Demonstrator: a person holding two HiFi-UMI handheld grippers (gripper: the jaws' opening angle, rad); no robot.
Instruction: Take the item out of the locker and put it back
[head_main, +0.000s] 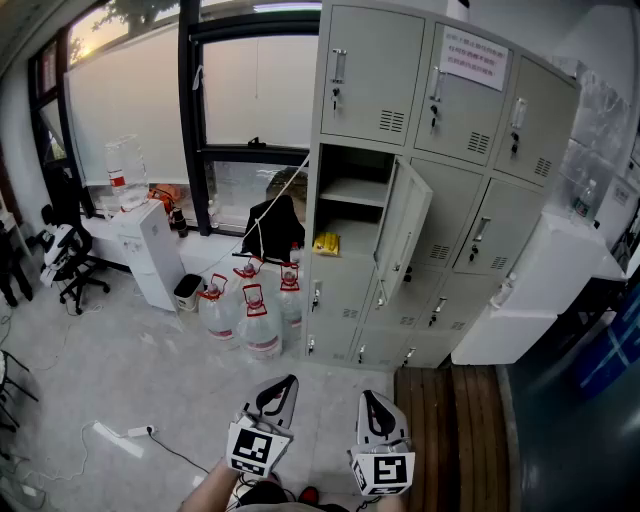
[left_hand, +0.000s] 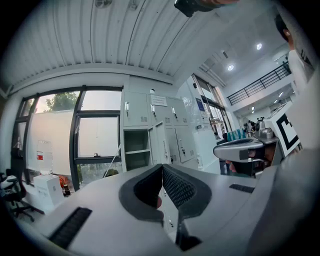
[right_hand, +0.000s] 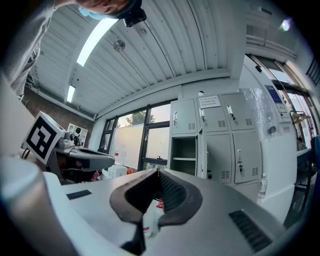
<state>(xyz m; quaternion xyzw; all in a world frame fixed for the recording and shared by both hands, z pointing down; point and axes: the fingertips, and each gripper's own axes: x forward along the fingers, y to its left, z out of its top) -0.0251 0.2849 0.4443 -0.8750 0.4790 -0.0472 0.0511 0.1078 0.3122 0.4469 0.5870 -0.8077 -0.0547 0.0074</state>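
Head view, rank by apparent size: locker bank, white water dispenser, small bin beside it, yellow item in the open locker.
1. locker bank
2. white water dispenser
3. small bin and yellow item: they look about alike, and the bin is nearer the camera, so unranked.

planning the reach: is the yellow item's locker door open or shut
Open: the grey metal locker door swings outward, exposing the yellow item.

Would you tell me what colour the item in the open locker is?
Yellow item, clearest in the head view.
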